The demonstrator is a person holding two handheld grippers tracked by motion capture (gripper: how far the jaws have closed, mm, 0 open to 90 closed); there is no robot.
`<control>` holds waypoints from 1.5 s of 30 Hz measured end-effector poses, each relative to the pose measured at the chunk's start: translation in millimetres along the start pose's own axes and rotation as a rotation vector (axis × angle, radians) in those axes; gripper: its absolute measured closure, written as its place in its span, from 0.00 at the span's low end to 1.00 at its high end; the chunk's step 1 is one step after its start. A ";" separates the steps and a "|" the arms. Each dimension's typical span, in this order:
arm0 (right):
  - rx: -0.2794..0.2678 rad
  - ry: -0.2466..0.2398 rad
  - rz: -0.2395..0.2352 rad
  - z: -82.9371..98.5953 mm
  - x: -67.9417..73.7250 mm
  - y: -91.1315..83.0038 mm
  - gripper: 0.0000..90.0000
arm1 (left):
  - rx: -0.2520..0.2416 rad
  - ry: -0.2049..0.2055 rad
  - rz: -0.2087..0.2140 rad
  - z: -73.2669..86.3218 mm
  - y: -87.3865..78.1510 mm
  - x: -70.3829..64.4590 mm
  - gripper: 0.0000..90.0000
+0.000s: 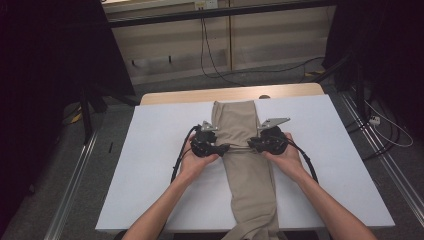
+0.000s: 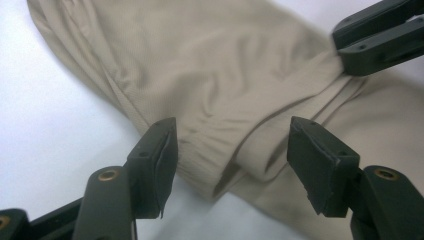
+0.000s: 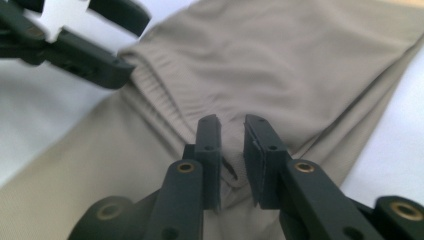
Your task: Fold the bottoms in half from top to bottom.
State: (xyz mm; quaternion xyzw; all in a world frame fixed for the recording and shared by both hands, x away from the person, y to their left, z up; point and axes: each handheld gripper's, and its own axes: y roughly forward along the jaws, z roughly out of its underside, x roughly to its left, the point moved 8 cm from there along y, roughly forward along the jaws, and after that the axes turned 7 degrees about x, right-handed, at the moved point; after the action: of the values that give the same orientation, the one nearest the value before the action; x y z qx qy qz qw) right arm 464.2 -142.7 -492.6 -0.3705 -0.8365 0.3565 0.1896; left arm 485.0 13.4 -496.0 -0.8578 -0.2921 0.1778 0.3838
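While the beige trousers [image 1: 246, 150] are lying lengthwise down the middle of the white table [image 1: 150, 165], far part folded back on itself and near end hanging off the front edge, the person is working both grippers at the fold line. Left hand [image 1: 192, 162] is holding the left gripper [image 1: 225, 148] at the garment's left edge; its cable is looping back along the forearm. In the left gripper view that gripper [image 2: 232, 155] is sitting with jaws spread wide, the elastic waistband edge of the trousers [image 2: 220, 100] lying between them, neither pad touching cloth as far as can be seen. The right gripper [image 2: 345, 55] is showing top right there, jaws close together at the opposite edge of the waistband. Moving right, the right hand [image 1: 287, 157] is holding the right gripper [image 1: 251, 145] at the garment's right edge, grey plate on top. In the right gripper view its jaws [image 3: 232, 150] are standing nearly together with a fold of the waistband [image 3: 165, 100] pinched between them; a narrow gap is remaining. The left gripper [image 3: 107, 62] is showing top left, open, at the far corner of the band.
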 end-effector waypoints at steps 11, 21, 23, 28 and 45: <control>0.028 -0.054 -0.006 5.7 8.2 5.2 0.64 | -0.004 0.002 0.007 1.2 2.9 -1.2 0.79; 0.025 -0.107 0.044 9.5 0.2 9.2 0.69 | -0.026 -0.079 0.021 -8.4 6.4 9.5 0.86; 0.025 -0.100 0.043 9.8 0.1 9.8 0.67 | -0.023 -0.072 0.006 -7.8 6.6 11.4 0.83; 0.034 -0.097 0.022 11.2 2.6 12.3 0.57 | -0.030 -0.082 0.018 -7.3 7.8 14.0 0.80; 0.015 -0.053 0.016 9.3 -7.6 10.3 0.62 | -0.019 -0.094 0.028 -6.1 11.5 17.6 0.71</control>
State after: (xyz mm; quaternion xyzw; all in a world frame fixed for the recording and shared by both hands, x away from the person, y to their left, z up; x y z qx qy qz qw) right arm 468.7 -147.8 -506.9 -0.3662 -0.8355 0.3739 0.1674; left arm 505.9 15.1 -502.3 -0.8562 -0.2994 0.2203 0.3589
